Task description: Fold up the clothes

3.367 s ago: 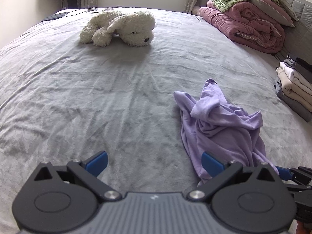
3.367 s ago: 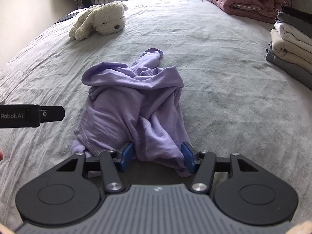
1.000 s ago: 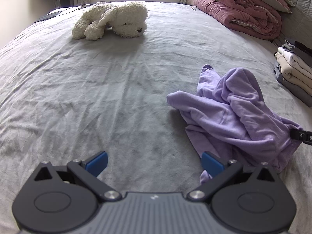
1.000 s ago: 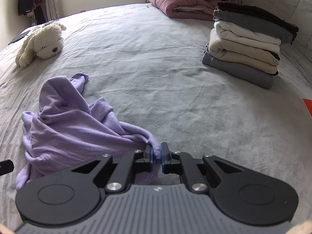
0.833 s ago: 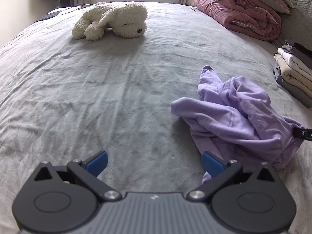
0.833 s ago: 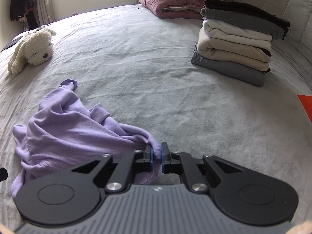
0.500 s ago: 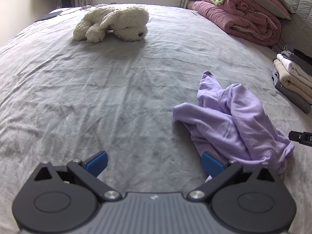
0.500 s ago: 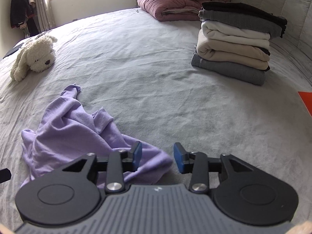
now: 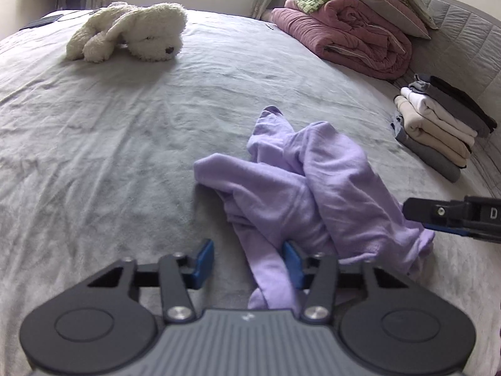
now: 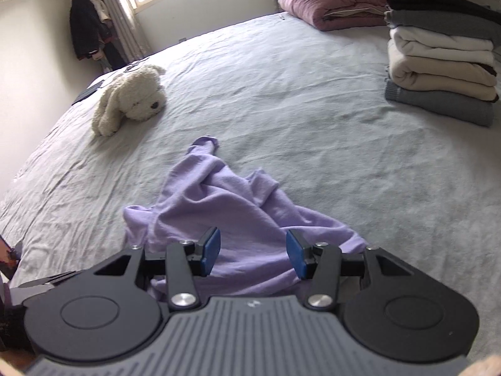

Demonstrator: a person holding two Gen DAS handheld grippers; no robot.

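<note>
— Two grippers over the bed (image 9: 94, 144); what has changed in the last second?

— The right gripper (image 10: 253, 252) had its blue pads pressed together on an edge of the lilac garment (image 10: 231, 216). Now its jaws stand spread with the cloth lying loose beneath them, gripping nothing.

— And the left one?

— The left gripper (image 9: 247, 264) was spread much wider, with the cloth off to its right. Now its jaws are narrower but not closed, and a strip of the lilac garment (image 9: 300, 188) runs down between them, against the right pad.

— Where is the garment itself?

— Crumpled on the grey cover, near the middle of the bed, lying lower than when it was lifted. The right gripper's finger reaches its far edge in the left view.

— Anything else moved?

— The white plush dog (image 9: 131, 31) and the stack of folded clothes (image 9: 438, 125) sit where they were, well apart from the garment.
</note>
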